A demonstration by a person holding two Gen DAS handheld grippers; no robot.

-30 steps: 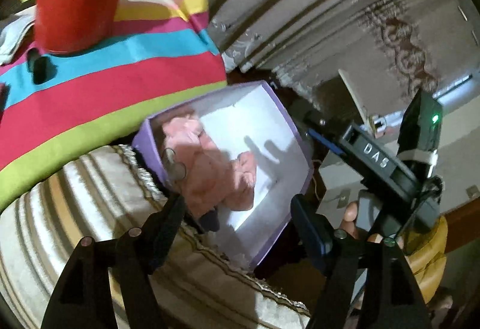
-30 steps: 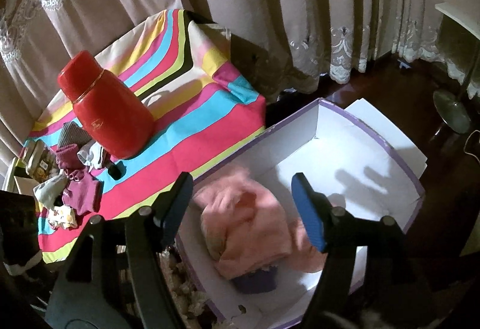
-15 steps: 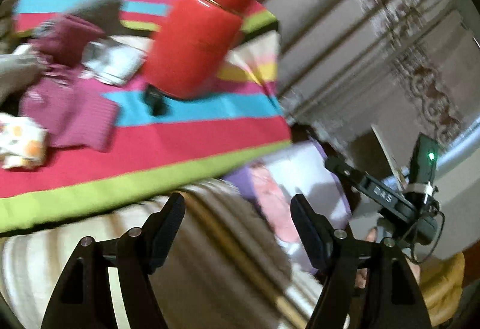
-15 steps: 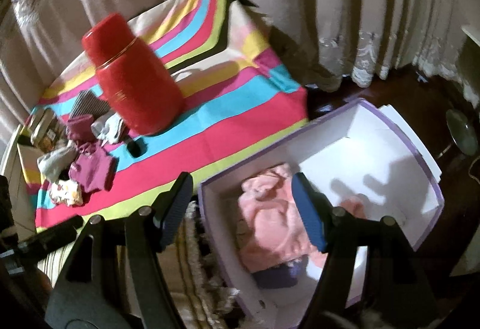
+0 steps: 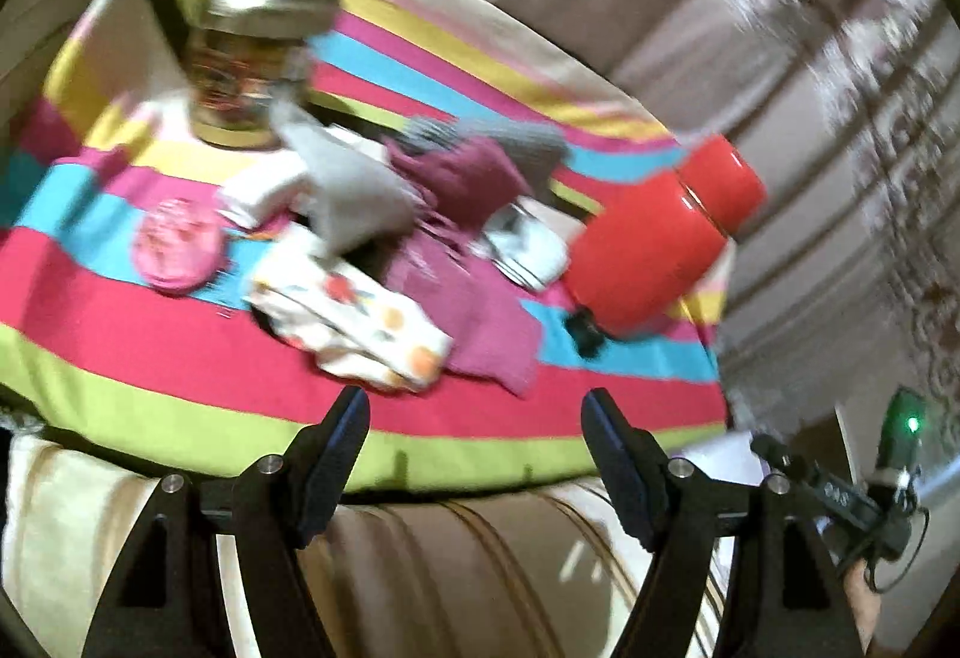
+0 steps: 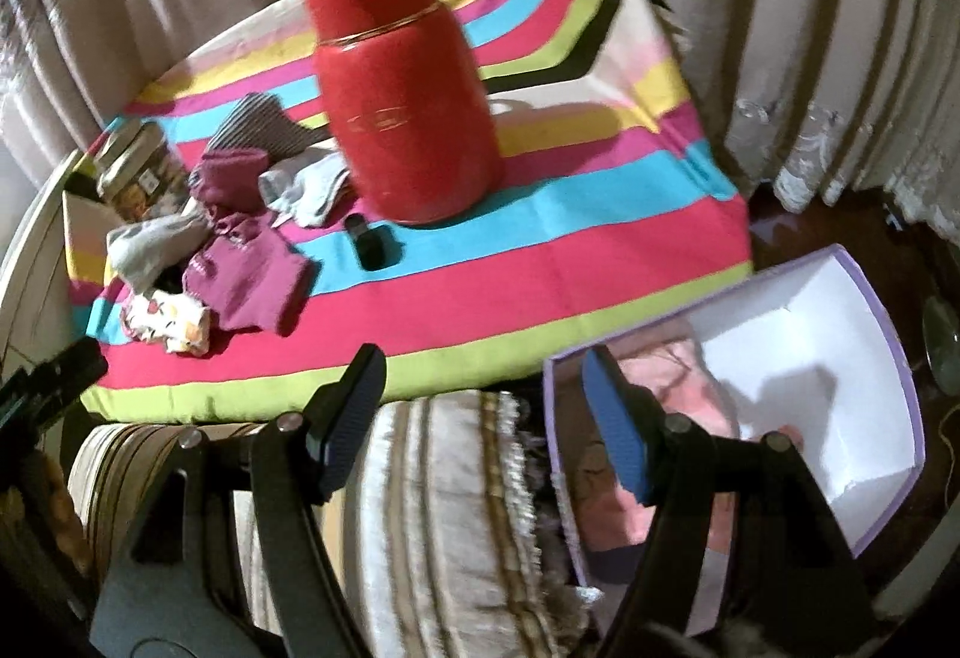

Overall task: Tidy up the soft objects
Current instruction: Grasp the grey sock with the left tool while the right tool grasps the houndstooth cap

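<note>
Step in hand judged as fetching next garment: left hand-held gripper and right hand-held gripper both spread, empty; clothes pile on striped worktop, pink garment in purple box; next, closing on pile.

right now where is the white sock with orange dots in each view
Left wrist view: the dotted sock lies at centre, just above the open fingers, on the striped cloth.
Right wrist view: the same sock is at the far left, small, beside the maroon garment.
Shared landmark: the red flask stands to the sock's right in both.
</note>
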